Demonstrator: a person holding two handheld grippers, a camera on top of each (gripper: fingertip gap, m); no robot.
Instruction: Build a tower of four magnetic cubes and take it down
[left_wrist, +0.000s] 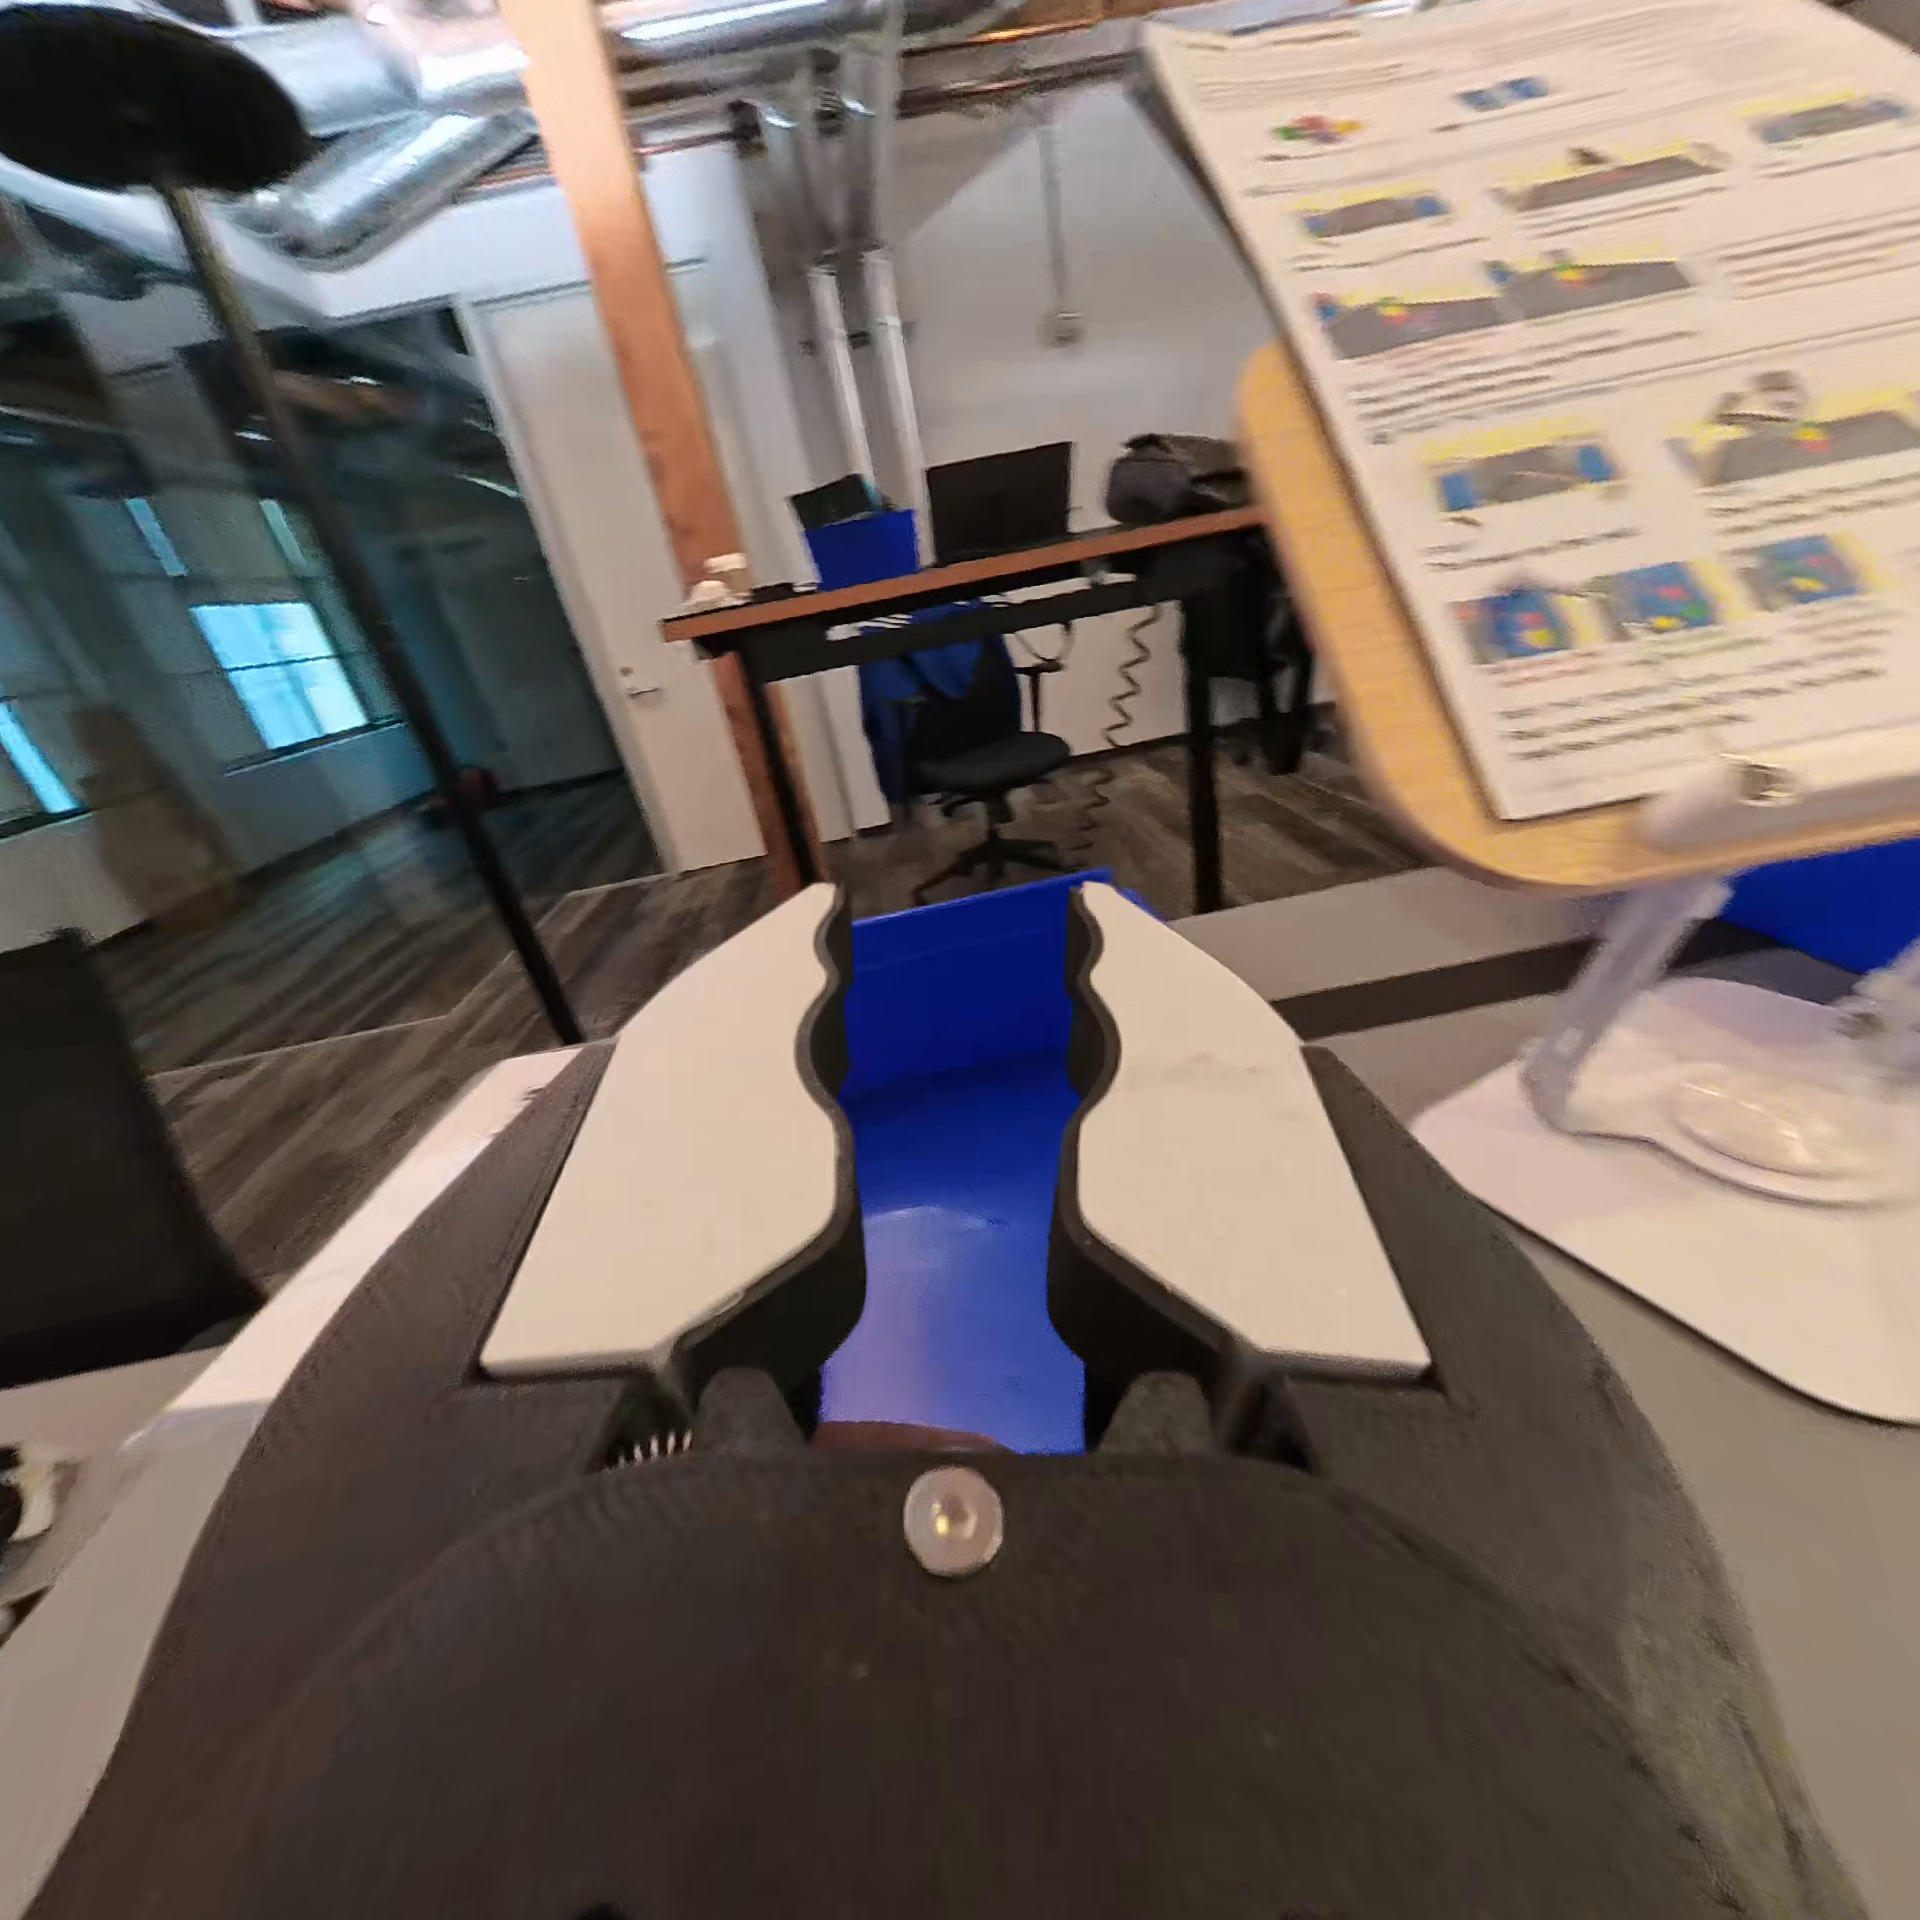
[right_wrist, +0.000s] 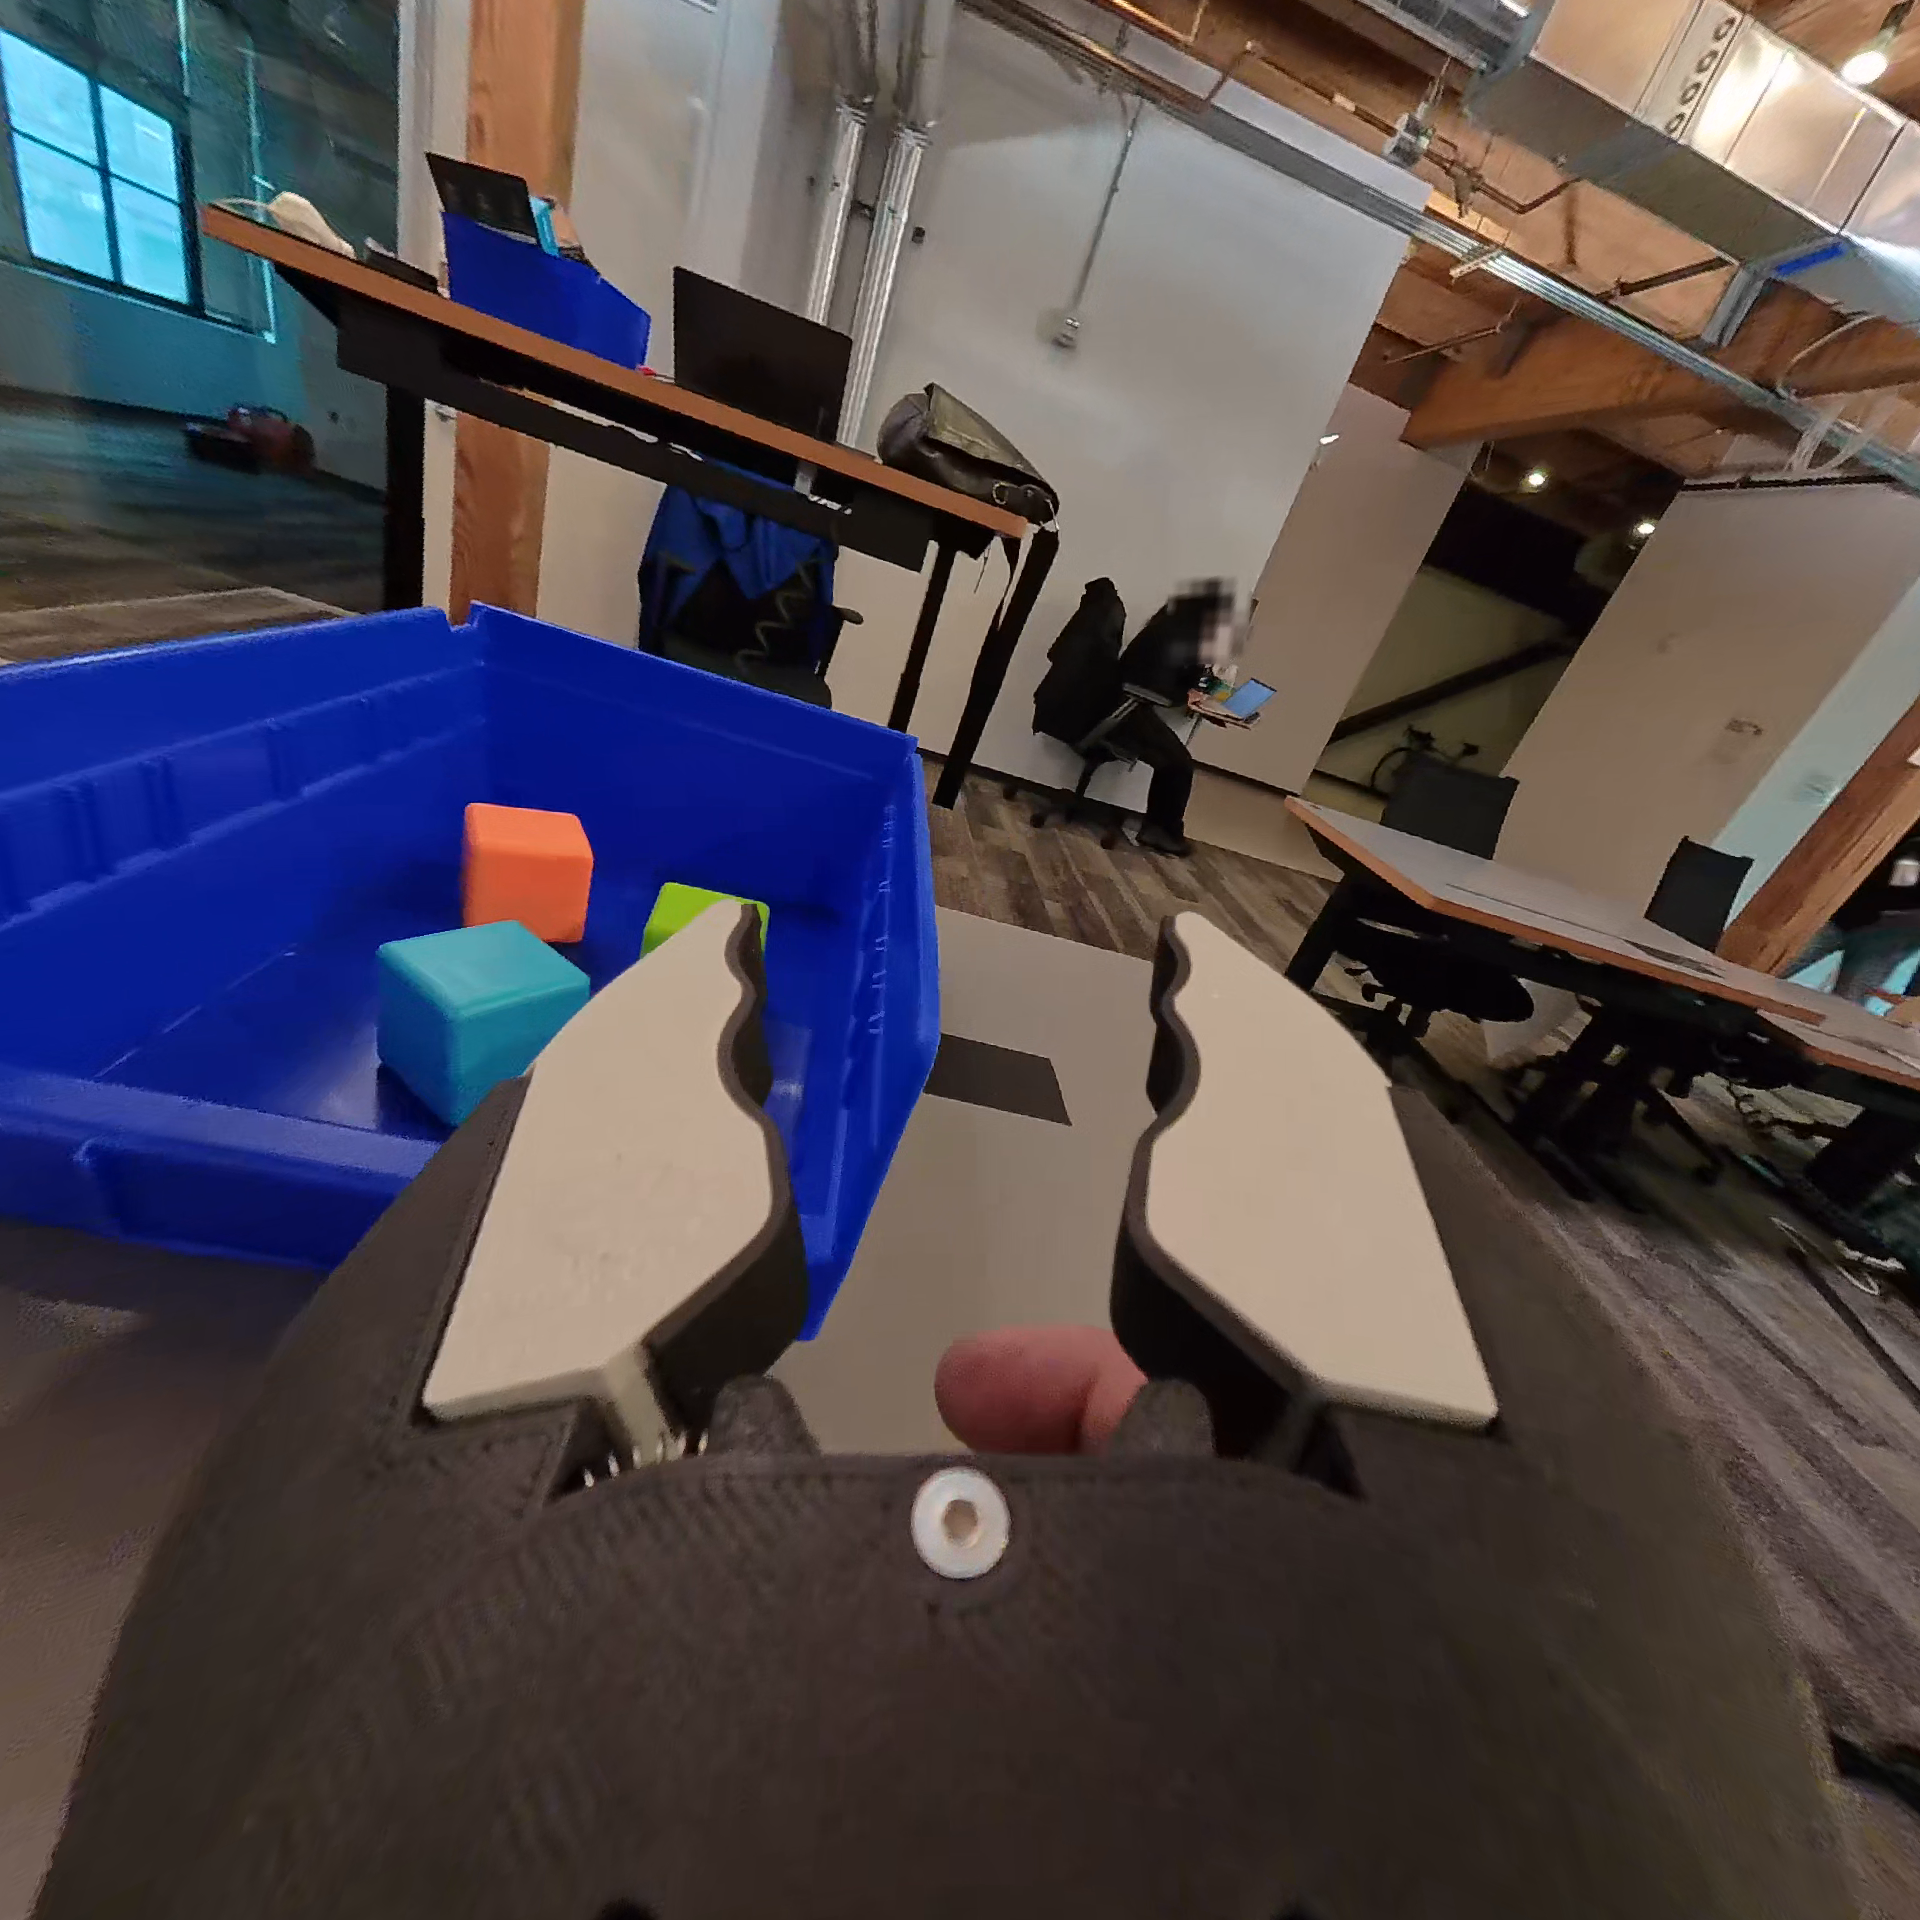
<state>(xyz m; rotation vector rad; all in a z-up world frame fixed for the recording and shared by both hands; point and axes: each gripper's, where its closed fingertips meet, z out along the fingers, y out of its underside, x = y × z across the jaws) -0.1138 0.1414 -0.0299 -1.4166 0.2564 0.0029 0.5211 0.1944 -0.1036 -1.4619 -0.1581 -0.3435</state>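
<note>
Left tongs (left_wrist: 961, 935) spread and empty, aimed into the glossy blue plastic bin (left_wrist: 956, 997). Right tongs (right_wrist: 956, 945) spread wider, empty too, hovering over the smooth grey table (right_wrist: 997, 1195) just beside the bin's ribbed wall. Inside the bin: a matte orange cube (right_wrist: 527, 871), a teal cube (right_wrist: 476, 1013) and a lime-green cube (right_wrist: 691, 909), rounded-edged, loose, unstacked; no fourth cube visible. Best to square the wavy, rubber-lined fingers on opposite flat faces, lift straight, and mind magnetic snapping between neighbours.
</note>
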